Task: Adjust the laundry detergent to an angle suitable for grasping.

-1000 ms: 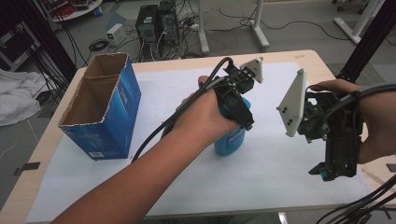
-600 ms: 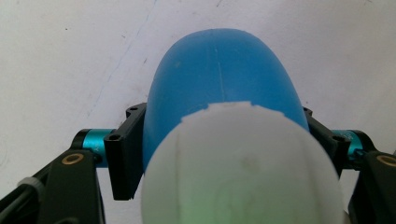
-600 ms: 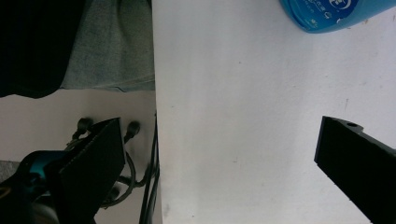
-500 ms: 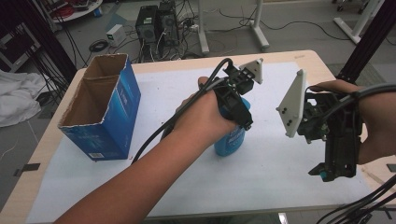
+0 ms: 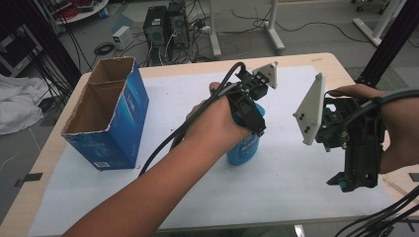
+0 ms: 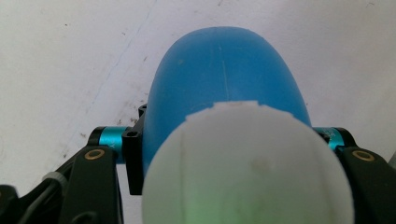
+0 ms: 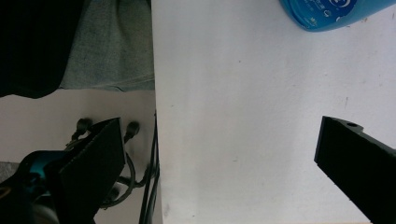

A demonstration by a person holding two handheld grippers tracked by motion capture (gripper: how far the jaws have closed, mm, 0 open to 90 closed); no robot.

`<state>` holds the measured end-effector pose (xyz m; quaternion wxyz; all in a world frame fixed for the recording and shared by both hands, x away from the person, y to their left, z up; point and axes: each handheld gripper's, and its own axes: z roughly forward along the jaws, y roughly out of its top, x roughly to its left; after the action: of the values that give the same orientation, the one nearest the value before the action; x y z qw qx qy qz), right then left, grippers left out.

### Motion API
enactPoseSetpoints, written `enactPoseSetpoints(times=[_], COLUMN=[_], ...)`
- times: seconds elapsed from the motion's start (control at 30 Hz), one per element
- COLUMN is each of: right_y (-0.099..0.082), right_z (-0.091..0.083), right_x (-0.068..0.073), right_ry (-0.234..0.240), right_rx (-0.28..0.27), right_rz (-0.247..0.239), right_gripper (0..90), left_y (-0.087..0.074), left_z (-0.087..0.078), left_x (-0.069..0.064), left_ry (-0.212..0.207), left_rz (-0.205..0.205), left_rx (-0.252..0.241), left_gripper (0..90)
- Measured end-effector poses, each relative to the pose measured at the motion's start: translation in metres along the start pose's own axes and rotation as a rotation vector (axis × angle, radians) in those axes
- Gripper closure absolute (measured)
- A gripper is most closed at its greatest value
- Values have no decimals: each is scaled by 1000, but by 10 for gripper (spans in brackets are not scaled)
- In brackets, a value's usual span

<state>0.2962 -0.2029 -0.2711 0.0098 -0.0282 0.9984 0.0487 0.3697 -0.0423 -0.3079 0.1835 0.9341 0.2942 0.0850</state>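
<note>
Blue bottle (image 5: 244,148) mostly behind left hand (image 5: 217,123)

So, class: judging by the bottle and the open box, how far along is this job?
Done: the left gripper has just closed its jaws on the upright blue bottle. In hand: that grip. Left: lifting it, probably toward the open blue box. The right gripper hangs open, idle.

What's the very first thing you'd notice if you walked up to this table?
Probably the bright blue bottle standing in the middle of the white table, with the left gripper clamped around it from above. To its left stands a tall blue cardboard box, open at the top. On the right, the right gripper hangs over the table's edge with its jaws apart and nothing between them.
</note>
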Motion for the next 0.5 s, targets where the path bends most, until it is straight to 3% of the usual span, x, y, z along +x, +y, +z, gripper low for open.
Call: enactPoseSetpoints(times=[0.27,0.37,0.5], right_y=[-1,-2,-1], right_z=[2,2,2], right_x=[1,0,0], right_ry=[-1,-1,-1], right_rx=[-3,-3,-2], right_rz=[2,0,-3], right_gripper=[11,11,11], left_y=[0,-1,-1], left_z=[-4,-10,-20], left_x=[1,4,5], left_ry=[-28,-48,-44], left_rz=[25,27,49], left_rx=[-9,-19,-17], left_gripper=[385,385,384])
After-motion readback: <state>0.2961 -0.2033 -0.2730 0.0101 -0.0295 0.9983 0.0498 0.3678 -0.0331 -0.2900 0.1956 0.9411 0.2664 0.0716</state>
